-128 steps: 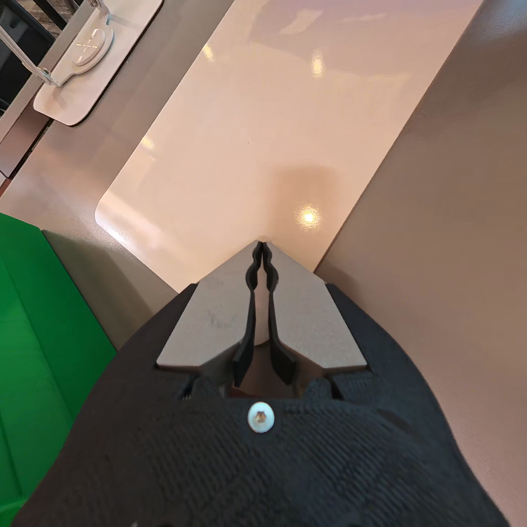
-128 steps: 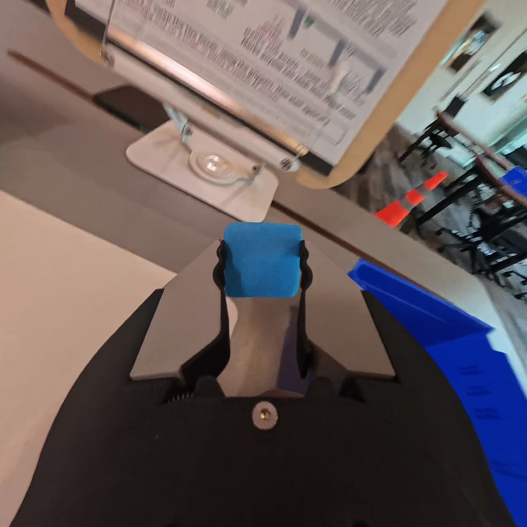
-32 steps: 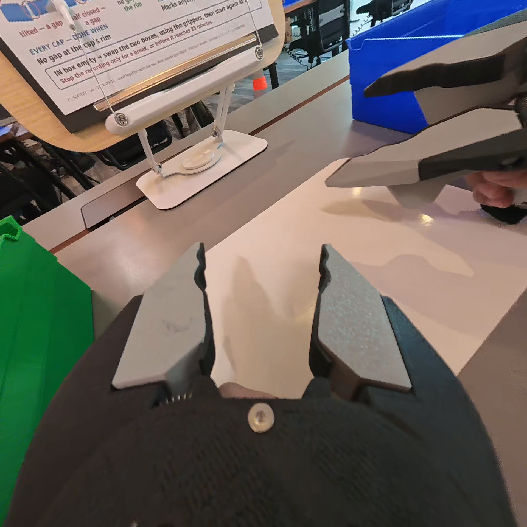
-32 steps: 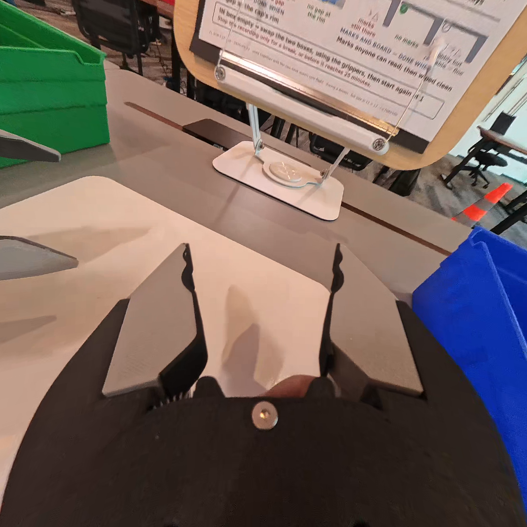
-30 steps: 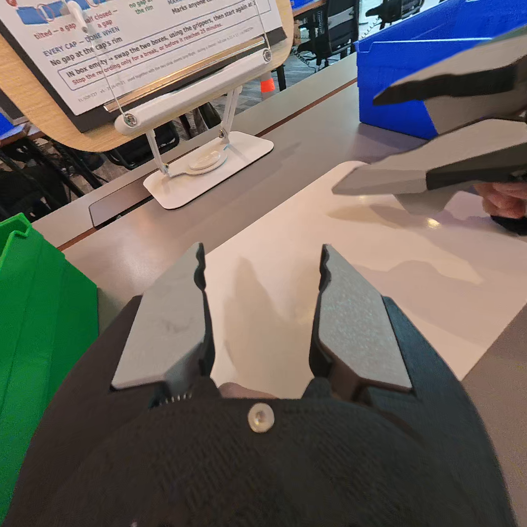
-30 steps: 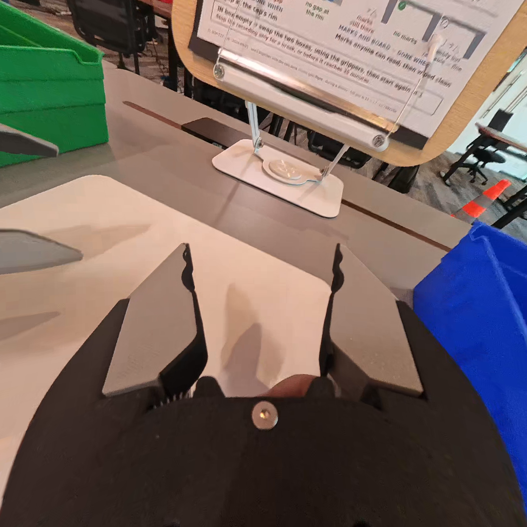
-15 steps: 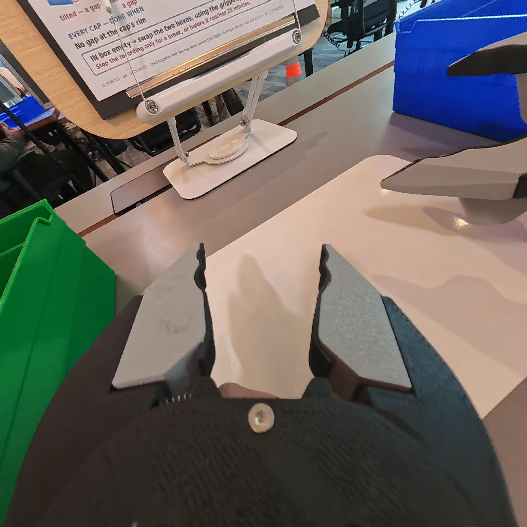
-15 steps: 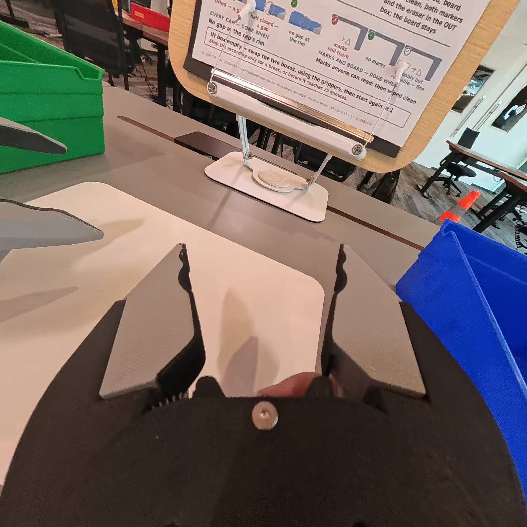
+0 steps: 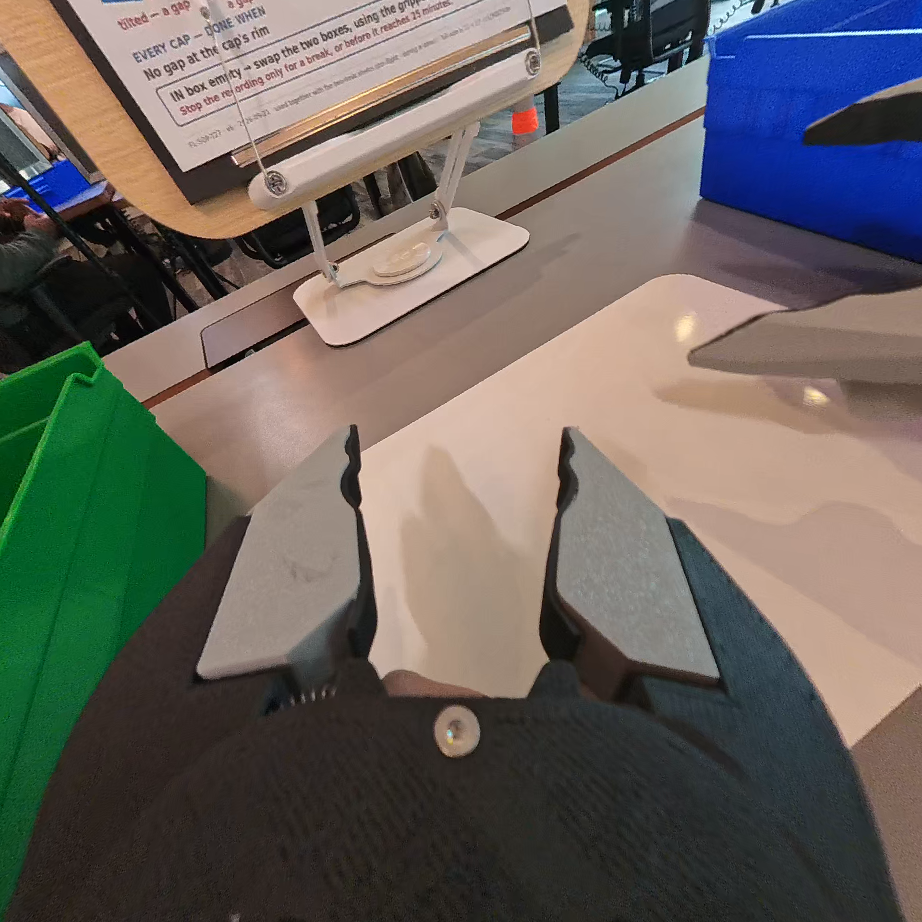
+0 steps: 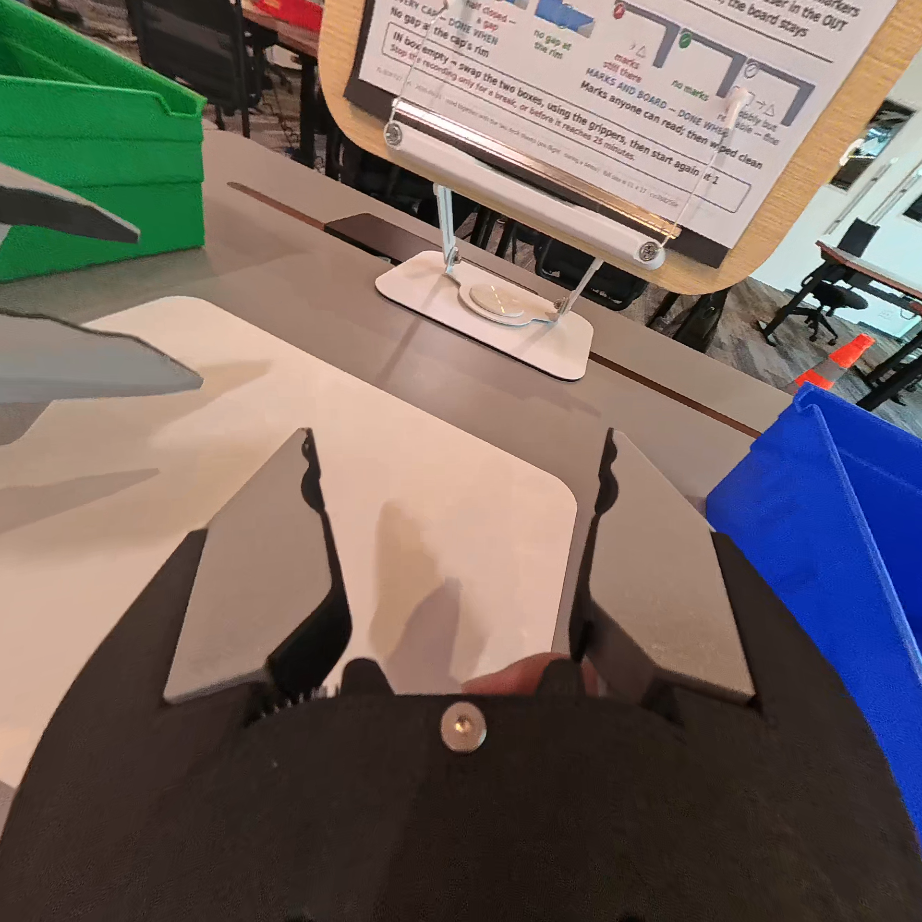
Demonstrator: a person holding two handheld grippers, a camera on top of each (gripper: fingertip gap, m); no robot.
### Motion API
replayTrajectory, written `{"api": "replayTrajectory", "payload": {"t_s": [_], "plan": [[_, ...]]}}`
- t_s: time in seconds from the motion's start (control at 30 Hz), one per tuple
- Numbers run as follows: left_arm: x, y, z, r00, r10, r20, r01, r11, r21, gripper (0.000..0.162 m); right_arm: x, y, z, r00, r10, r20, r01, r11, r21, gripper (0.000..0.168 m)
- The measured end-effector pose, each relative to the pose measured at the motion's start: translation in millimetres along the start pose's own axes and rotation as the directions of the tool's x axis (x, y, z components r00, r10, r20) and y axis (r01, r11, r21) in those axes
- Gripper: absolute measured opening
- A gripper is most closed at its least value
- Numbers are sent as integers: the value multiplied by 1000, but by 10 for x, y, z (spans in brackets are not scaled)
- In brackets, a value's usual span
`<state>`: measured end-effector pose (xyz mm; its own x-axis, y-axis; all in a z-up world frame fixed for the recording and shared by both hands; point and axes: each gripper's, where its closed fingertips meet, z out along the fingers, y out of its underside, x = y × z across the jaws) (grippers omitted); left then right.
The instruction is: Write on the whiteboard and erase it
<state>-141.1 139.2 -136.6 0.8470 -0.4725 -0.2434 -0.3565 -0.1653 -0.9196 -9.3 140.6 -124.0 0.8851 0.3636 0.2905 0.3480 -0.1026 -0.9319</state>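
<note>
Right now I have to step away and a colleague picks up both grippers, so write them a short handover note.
Left gripper: open, empty, over the near-left part of the whiteboard.
Right gripper: open, empty, over the whiteboard's far-right corner, beside the blue bin.
Whiteboard lies flat on the grey table, with no marks on the parts in view. Green bin sits to its left. The instruction sheet stand is behind it.
No marker or eraser shows in either view, and the bins' insides are hidden.
Done: nothing visible. Left: fetch a marker, write, then erase.
</note>
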Motion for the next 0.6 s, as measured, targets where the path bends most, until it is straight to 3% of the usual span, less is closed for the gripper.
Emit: {"api": "replayTrajectory", "payload": {"t_s": [0.4, 0.5, 0.6], "plan": [[-56, -29, -82, 999, 2, 37, -3, 999, 37, 77, -206, 153, -33, 986, -124, 111, 134, 988, -79, 113], [-119, -4, -98, 996, 0, 87, -3, 1000, 23, 84, -223, 150, -52, 983, -126, 135, 136, 988, -70, 95], [-145, -21, -142, 994, 5, 113, -10, 999, 42, 86, -220, 170, -46, 982, -117, 145, 130, 988, -81, 95]]}}
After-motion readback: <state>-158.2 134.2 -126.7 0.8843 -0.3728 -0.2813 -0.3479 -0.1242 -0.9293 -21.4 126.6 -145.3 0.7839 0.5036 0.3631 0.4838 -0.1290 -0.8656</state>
